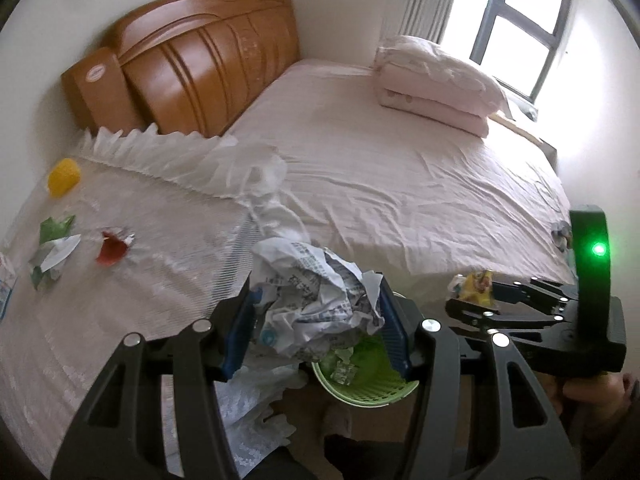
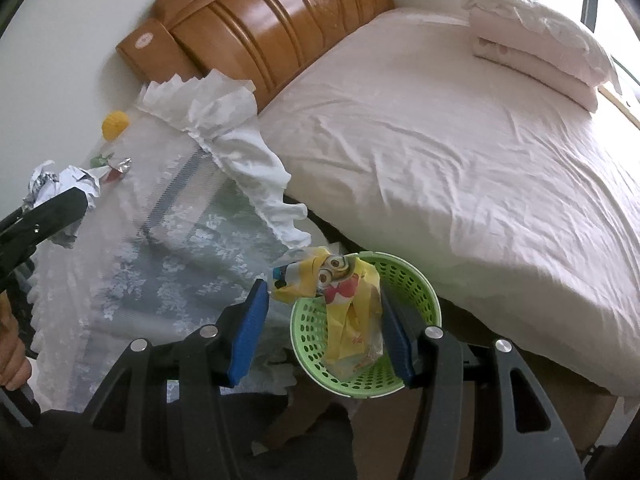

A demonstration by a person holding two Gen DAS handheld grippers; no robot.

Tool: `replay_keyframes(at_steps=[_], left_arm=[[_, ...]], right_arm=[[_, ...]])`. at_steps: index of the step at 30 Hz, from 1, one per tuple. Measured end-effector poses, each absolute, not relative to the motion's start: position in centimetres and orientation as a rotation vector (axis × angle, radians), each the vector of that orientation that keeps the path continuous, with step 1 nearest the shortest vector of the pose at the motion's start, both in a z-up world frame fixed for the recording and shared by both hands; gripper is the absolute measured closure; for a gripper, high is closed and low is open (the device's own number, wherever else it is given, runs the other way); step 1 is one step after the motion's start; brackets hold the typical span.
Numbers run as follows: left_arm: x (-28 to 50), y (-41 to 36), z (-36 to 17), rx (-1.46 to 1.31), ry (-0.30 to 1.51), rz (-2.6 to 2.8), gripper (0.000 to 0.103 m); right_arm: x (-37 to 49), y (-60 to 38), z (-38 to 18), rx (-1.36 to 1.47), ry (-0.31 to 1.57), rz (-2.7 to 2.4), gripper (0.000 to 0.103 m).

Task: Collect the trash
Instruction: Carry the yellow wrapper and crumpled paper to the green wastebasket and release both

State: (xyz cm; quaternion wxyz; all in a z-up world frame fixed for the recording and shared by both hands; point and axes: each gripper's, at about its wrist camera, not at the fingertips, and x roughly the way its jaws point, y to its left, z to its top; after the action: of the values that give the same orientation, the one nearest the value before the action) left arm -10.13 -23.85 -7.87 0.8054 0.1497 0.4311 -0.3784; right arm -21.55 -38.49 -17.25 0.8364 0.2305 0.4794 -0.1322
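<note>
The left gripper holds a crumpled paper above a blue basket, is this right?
Not quite: the basket is green, not blue. The left wrist view shows the left gripper holding the crumpled paper above it.

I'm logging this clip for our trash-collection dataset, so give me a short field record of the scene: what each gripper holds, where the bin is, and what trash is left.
left gripper: shut on crumpled printed paper, above the basket
right gripper: shut on yellow cartoon wrapper, over the basket
bin: green perforated basket on the floor between bed and lace-covered table
left on table: yellow object, green-and-white wrapper, red wrapper
basket contents: some clear scraps at the bottom
</note>
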Motion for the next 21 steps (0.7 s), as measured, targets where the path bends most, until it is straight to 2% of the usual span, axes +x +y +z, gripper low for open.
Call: replay_keyframes(at_steps=[1,3,6,12,21], left_arm=[[-10.2,-24.0,-7.9,0.324,0.924,-0.814,0.049],[-10.5,-24.4,-8.0,0.332,0.926,-0.823,0.049],[-10.7,-24.9,-8.2,0.342,0.929,-0.832,0.049],[-11.2,-25.6,-8.4,0.356,0.930,-0.850,0.049],[-11.6,-26.7,-8.8,0.386,0.937,-0.878,0.049]], right_arm=[[-21.5,-38.6,-17.4,0.489,1.018,-0.282,0.044],[-21.4,-38.6,-17.8,0.491,1.027,-0.287,0.030],[-21.3,-38.7,-18.0,0.496,1.032,-0.294,0.019],[-21.6,-39.4,-18.2,0.527,1.030,-0.315,0.011],[-22.6,-41.2,-18.1,0.564,1.011,-0.372,0.007]])
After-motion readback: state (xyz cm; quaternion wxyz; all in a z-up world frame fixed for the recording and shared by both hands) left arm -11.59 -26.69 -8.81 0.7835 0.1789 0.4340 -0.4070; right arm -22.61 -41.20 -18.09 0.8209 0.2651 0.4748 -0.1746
